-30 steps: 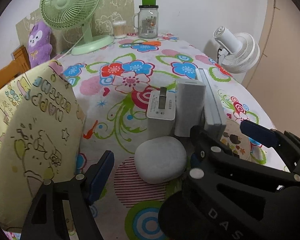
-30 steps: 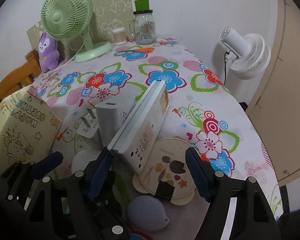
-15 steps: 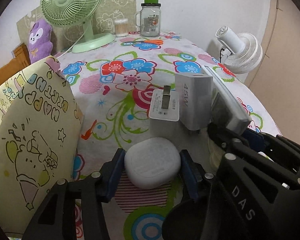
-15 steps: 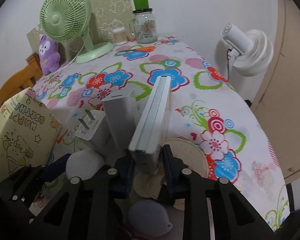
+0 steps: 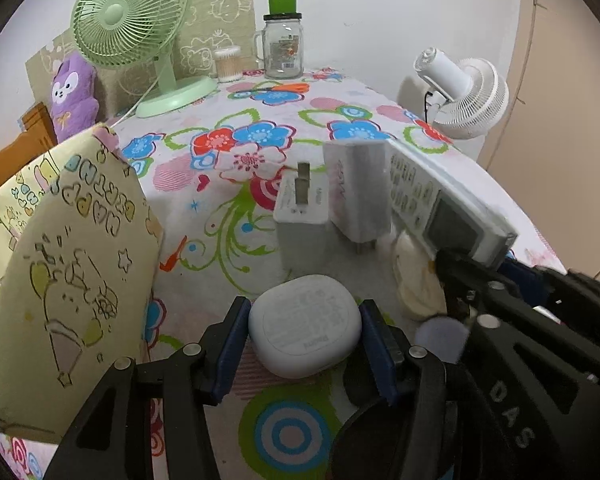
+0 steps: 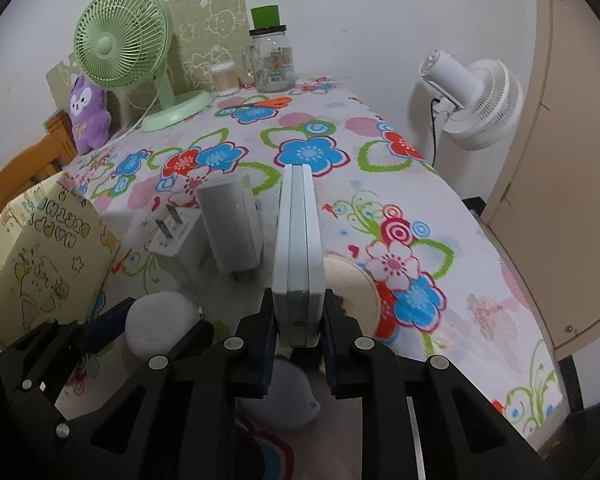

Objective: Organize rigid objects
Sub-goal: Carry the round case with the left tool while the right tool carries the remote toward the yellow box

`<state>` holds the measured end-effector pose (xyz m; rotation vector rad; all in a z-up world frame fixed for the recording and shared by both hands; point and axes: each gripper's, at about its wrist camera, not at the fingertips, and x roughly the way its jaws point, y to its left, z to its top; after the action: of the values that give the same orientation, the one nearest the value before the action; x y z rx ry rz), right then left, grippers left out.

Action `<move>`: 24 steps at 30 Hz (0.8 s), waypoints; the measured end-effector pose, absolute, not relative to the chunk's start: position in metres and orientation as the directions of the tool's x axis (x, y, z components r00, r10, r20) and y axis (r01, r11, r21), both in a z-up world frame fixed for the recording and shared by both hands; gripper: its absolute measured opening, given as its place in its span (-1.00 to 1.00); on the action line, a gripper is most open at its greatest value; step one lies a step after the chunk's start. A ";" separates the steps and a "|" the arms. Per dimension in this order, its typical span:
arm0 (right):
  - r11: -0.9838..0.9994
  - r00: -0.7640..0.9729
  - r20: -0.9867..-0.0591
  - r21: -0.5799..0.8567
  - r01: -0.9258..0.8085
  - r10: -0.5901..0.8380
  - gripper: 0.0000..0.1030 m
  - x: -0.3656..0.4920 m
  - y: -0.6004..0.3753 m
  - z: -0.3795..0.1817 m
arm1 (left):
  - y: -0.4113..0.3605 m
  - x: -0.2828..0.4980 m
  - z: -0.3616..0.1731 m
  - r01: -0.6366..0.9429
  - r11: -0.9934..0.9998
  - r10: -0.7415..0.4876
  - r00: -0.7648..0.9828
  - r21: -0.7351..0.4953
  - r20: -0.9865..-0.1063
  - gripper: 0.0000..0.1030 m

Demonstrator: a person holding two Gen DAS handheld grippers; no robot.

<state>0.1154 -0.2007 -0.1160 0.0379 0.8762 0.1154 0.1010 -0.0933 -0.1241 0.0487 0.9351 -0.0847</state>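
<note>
On the flowered table point(image 6: 452, 208), beside the yellow bag point(image 5: 60, 264), my right gripper point(image 6: 299, 332) clamps the low end of the remote point(image 6: 298, 248) — long, stiff, light, its far end tipped up clear of the cloth, so a grip nearer the middle would likely steady it. Two chargers point(image 5: 332, 204) stand just left of it, boxy and hard. My left gripper point(image 5: 304, 338) pinches the white case point(image 5: 304, 330) by its flanks, apparently just off the cloth — smooth, rounded, probably slippery, best squeezed across its widest part.
</note>
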 end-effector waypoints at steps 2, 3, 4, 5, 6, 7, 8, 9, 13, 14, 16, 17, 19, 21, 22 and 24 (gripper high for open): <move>0.995 0.635 -0.766 0.062 -0.084 0.101 -0.56 0.111 -0.202 -0.115 | -0.093 0.100 -0.124 0.094 0.996 -0.050 0.595 0.008 -0.802 0.11; 0.994 0.630 -0.769 0.064 -0.085 0.103 -0.55 0.111 -0.203 -0.115 | -0.094 0.100 -0.124 0.094 0.996 -0.049 0.596 0.009 -0.802 0.11; 0.994 0.630 -0.770 0.064 -0.083 0.102 -0.55 0.111 -0.204 -0.115 | -0.094 0.100 -0.124 0.093 0.996 -0.051 0.595 0.005 -0.802 0.11; 0.995 0.629 -0.770 0.069 -0.079 0.103 -0.55 0.111 -0.204 -0.116 | -0.094 0.099 -0.125 0.094 0.996 -0.054 0.595 0.003 -0.802 0.11; 0.994 0.625 -0.773 0.075 -0.080 0.109 -0.52 0.112 -0.204 -0.116 | -0.094 0.100 -0.125 0.093 0.996 -0.057 0.592 -0.002 -0.804 0.11; 0.994 0.621 -0.776 0.081 -0.079 0.112 -0.51 0.113 -0.204 -0.117 | -0.093 0.101 -0.125 0.093 0.996 -0.059 0.590 -0.005 -0.806 0.11; 0.993 0.619 -0.776 0.085 -0.079 0.116 -0.50 0.114 -0.204 -0.118 | -0.093 0.101 -0.125 0.090 0.996 -0.060 0.589 -0.008 -0.806 0.11; 0.993 0.616 -0.778 0.088 -0.081 0.119 -0.50 0.117 -0.203 -0.119 | -0.093 0.103 -0.125 0.089 0.996 -0.059 0.589 -0.008 -0.806 0.11; 0.993 0.601 -0.791 0.079 -0.086 0.115 -0.47 0.131 -0.197 -0.125 | -0.091 0.109 -0.125 0.088 0.996 -0.065 0.586 -0.016 -0.808 0.11; 0.993 0.597 -0.794 0.076 -0.087 0.114 -0.40 0.134 -0.195 -0.126 | -0.090 0.111 -0.124 0.089 0.996 -0.067 0.585 -0.018 -0.808 0.11; 0.994 0.605 -0.790 0.059 -0.087 0.100 -0.06 0.140 -0.191 -0.127 | -0.090 0.114 -0.124 0.091 0.996 -0.073 0.583 -0.025 -0.809 0.11; 0.995 0.608 -0.789 0.048 -0.087 0.091 0.17 0.142 -0.190 -0.127 | -0.089 0.115 -0.124 0.090 0.996 -0.074 0.583 -0.027 -0.809 0.11; 0.994 0.620 -0.778 0.057 -0.089 0.100 0.18 0.146 -0.189 -0.127 | -0.087 0.119 -0.125 0.086 0.996 -0.076 0.581 -0.032 -0.810 0.11; 0.994 0.628 -0.771 0.066 -0.083 0.104 0.18 0.151 -0.189 -0.126 | -0.085 0.123 -0.126 0.078 0.996 -0.074 0.580 -0.035 -0.811 0.11; 0.994 0.630 -0.770 0.070 -0.080 0.105 0.18 0.152 -0.189 -0.126 | -0.084 0.124 -0.126 0.077 0.996 -0.076 0.579 -0.039 -0.812 0.11; 0.994 0.632 -0.767 0.083 -0.077 0.113 -0.18 0.155 -0.189 -0.126 | -0.083 0.125 -0.126 0.076 0.996 -0.079 0.579 -0.043 -0.811 0.11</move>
<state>0.1554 -0.1892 -0.1265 0.0436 0.8799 0.1087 0.1250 -0.0831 -0.1261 -0.0037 0.9488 -0.0906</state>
